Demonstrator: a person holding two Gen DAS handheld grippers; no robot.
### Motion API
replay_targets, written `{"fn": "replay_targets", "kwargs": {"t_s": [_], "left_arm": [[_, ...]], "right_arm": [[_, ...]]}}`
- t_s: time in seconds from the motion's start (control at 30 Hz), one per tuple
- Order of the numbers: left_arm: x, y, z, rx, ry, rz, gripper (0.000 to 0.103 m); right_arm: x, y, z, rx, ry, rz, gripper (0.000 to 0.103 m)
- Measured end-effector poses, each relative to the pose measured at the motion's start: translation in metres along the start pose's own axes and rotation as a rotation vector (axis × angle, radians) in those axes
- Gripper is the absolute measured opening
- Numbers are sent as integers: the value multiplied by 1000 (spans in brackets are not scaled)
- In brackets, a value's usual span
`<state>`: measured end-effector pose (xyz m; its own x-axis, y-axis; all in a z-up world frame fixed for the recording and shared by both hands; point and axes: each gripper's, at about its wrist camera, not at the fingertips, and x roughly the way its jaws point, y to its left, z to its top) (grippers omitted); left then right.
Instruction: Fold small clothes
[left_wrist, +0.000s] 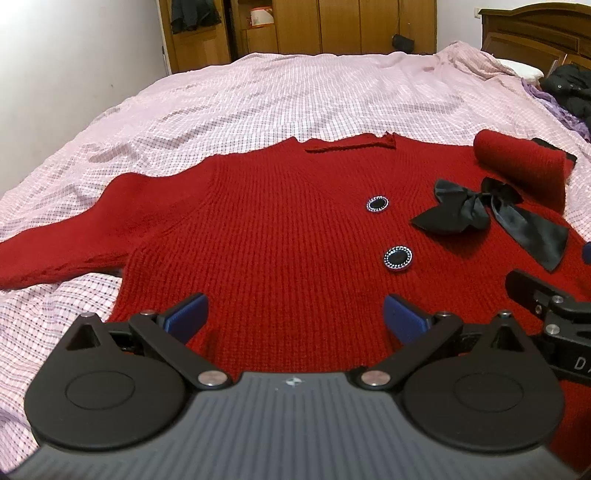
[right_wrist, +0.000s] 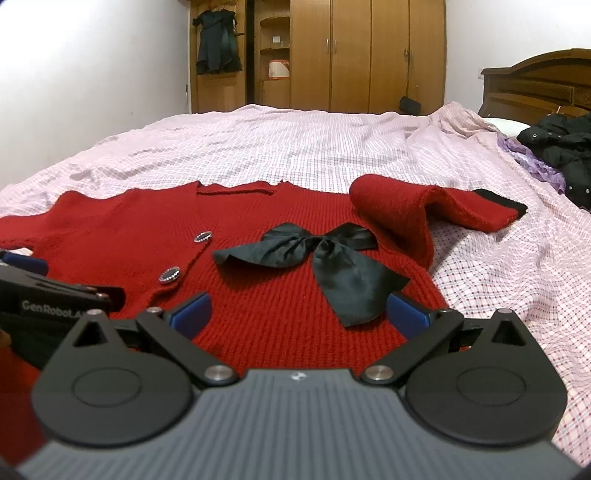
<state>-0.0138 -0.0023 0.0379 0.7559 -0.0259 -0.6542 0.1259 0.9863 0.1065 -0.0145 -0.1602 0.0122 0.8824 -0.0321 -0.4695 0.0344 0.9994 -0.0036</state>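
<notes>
Pink checked bedsheet (left_wrist: 258, 96) covers bed; wooden wardrobe (right_wrist: 369, 51) at far wall. Red cardigan (left_wrist: 280, 236) lies flat, front up, near edge of bed, w/ black bow (right_wrist: 317, 254) on chest, 2 buttons. Right sleeve (right_wrist: 424, 206) folded inward. Left gripper (left_wrist: 295, 314) spread wide, empty, over hem. Right gripper (right_wrist: 299, 312) likewise agape, holding nothing, bow tail between fingers.
</notes>
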Motion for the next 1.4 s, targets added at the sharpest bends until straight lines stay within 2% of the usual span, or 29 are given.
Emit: {"fn": "replay_targets", "kwargs": {"t_s": [0.43, 0.7, 0.8, 0.97, 1.1, 1.2, 1.3, 1.4], "left_arm": [[-5, 2, 9, -15, 5, -25, 103], [-8, 2, 14, -12, 3, -25, 103], [-8, 3, 20, -15, 5, -33, 103], [-6, 5, 30, -26, 8, -35, 103], [-3, 6, 36, -33, 8, -28, 103], [0, 4, 41, -38, 16, -32, 103], [3, 1, 45, -34, 17, -35, 103], [8, -4, 47, -38, 19, -37, 103]], "right_arm": [[-3, -2, 7, -2, -6, 19, 103], [0, -11, 11, 37, 23, 54, 103], [0, -21, 20, 67, 31, 86, 103], [-2, -42, 40, 95, 35, 76, 103], [-8, -69, 61, 165, 63, 93, 103], [-16, -87, 77, 181, 46, 62, 103], [-26, -94, 91, 113, 16, 1, 103], [-25, -96, 100, 57, 40, -43, 103]]}}
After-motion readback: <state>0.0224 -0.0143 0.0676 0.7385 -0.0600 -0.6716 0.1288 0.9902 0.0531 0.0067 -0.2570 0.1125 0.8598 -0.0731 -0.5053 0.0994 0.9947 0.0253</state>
